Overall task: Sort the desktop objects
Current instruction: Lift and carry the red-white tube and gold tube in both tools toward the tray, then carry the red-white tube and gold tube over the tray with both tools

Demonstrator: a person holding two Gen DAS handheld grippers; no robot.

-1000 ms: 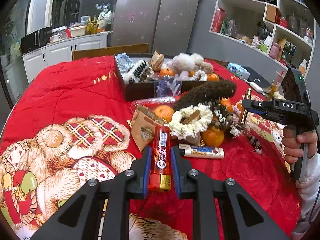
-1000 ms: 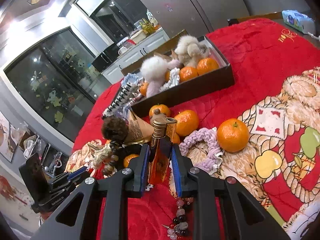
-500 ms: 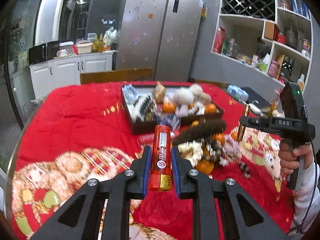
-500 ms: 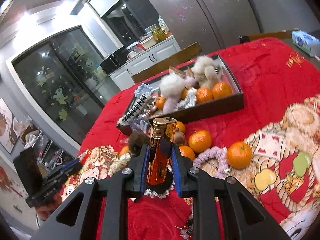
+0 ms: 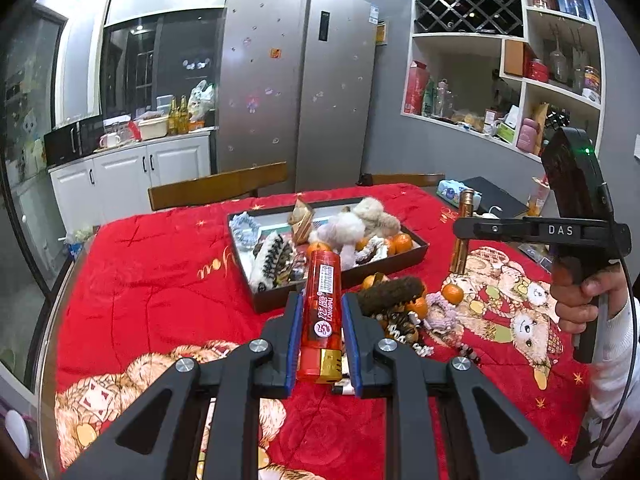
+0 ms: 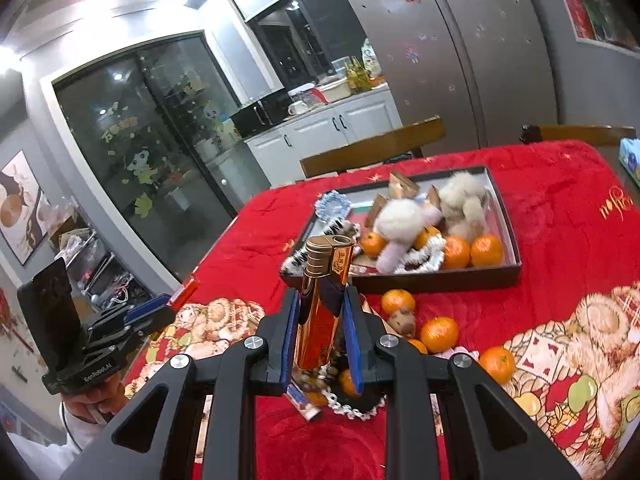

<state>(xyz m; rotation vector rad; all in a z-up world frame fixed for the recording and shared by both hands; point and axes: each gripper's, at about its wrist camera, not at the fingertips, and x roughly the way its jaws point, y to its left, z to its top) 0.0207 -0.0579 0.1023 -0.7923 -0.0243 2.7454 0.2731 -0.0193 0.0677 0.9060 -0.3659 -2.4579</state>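
While clamped: red lighter (image 5: 322,312) between left tongs (image 5: 320,344).

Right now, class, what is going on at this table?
A person is sorting clutter on a red blanket. The left gripper clamps a red lighter; the right gripper clamps a gold lighter. Both are held above the table. The dark tray already holds oranges and plush toys; more oranges lie loose.

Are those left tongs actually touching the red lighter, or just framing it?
Touching. In the left wrist view the left tongs have both blue pads pressed flat against the red lighter, with no gap on either side, holding it above the table.
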